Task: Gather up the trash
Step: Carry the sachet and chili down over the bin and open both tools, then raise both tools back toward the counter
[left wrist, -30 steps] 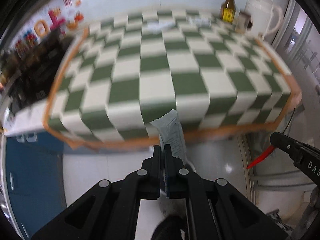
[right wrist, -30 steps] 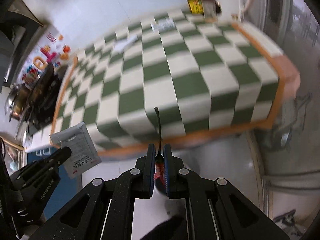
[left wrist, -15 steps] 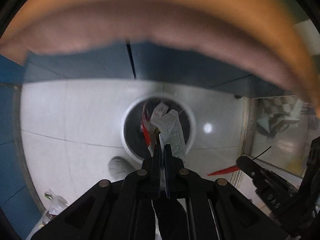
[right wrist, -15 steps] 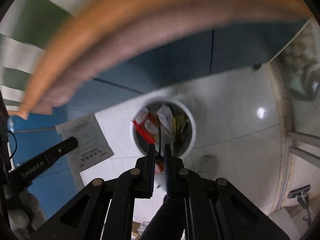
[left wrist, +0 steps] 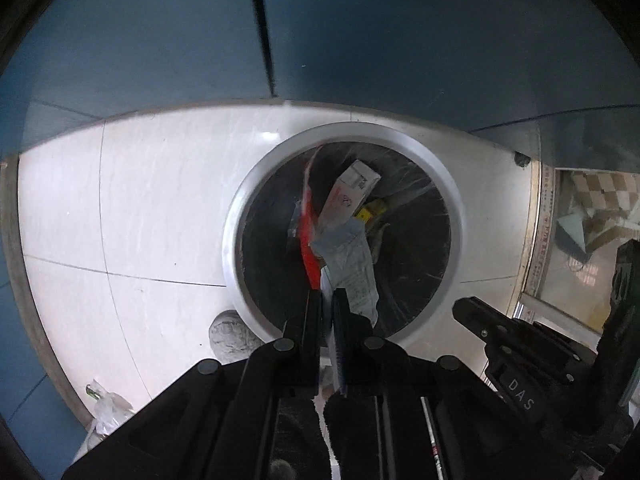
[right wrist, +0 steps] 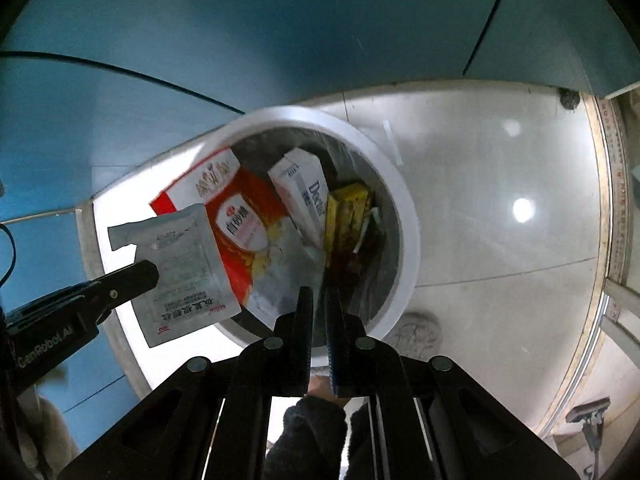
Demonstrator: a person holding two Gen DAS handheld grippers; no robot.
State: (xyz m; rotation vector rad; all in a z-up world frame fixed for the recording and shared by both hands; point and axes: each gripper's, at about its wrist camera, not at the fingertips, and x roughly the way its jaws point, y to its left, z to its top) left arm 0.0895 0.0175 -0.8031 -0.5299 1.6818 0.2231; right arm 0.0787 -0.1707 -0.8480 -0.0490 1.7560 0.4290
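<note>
While your left gripper (left wrist: 327, 300) eases its jaws apart around the white sachet (left wrist: 354, 276), long axis pointing down into the trash bin (left wrist: 236, 216) directly below, your right gripper (right wrist: 319, 300) hangs beside it, pinched shut, nothing visible between.

I point almost straight down at the bin (left wrist: 416, 148), which stands on the floor (left wrist: 160, 208) just before the cabinet front (left wrist: 400, 40). My left gripper (left wrist: 328, 300) hangs over the bin's near rim, its jaws opening with the sachet (left wrist: 354, 268) between them, reaching over the bin's mouth. My right gripper (right wrist: 319, 300) hangs beside it, to its right, also over the near rim. In the bin lie a large packet (right wrist: 240, 216), a box (right wrist: 304, 192) right of it, and what may be wrappers (right wrist: 348, 208) further right.
</note>
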